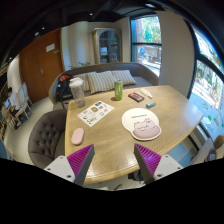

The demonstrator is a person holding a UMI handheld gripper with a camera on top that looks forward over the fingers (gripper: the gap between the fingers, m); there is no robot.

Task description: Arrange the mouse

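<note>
A pink mouse [77, 135] lies on the wooden table [112, 135], near its left edge, ahead and to the left of my left finger. A round white mouse pad [141, 121] with a pinkish item [147, 131] on it lies on the right side of the table, ahead of my right finger. My gripper [113, 158] is open and empty, held above the near edge of the table, with bare wood between its purple pads [80, 158].
An open magazine [95, 112] lies beyond the mouse. A green cup [118, 91], a small red object [135, 97] and white items [147, 93] sit at the far end. Grey chairs [45, 140] stand at the left, a sofa [100, 80] beyond the table, windows to the right.
</note>
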